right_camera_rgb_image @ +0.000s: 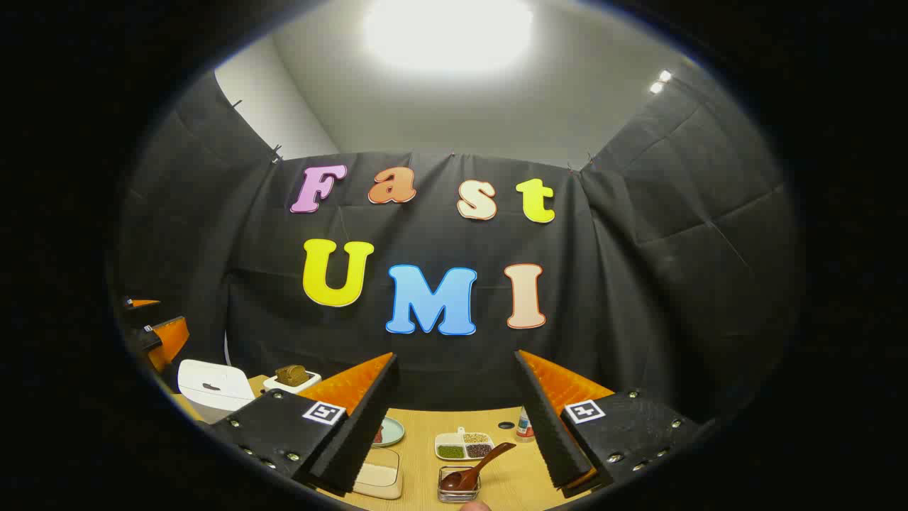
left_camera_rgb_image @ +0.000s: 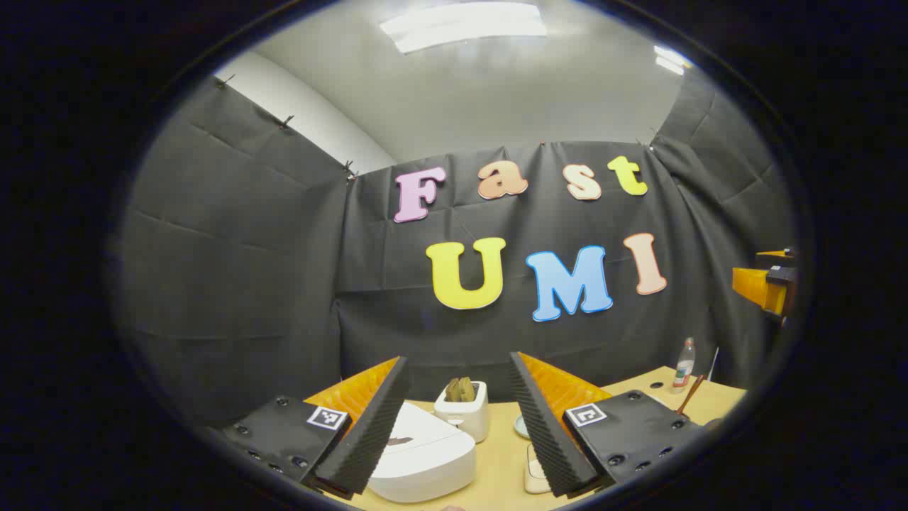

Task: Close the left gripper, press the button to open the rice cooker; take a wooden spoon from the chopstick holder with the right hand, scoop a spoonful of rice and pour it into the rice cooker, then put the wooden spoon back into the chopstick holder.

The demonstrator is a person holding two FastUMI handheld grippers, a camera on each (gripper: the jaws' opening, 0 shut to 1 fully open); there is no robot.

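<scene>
On the surface [left_camera_rgb_image: 496, 454] below the left hand-held gripper [left_camera_rgb_image: 457, 419] sits the shut rice cooker [left_camera_rgb_image: 418, 454]; both it and the right hand-held gripper [right_camera_rgb_image: 454, 419] gape empty. Pressing with spread fingers could straddle the button. A wooden spoon [right_camera_rgb_image: 477, 465] rests in a glass dish [right_camera_rgb_image: 459, 486].

Both the left gripper [left_camera_rgb_image: 459, 419] and the right gripper [right_camera_rgb_image: 454, 419] hover above the worktop [right_camera_rgb_image: 511, 482], jaws spread wide, holding nothing.
</scene>
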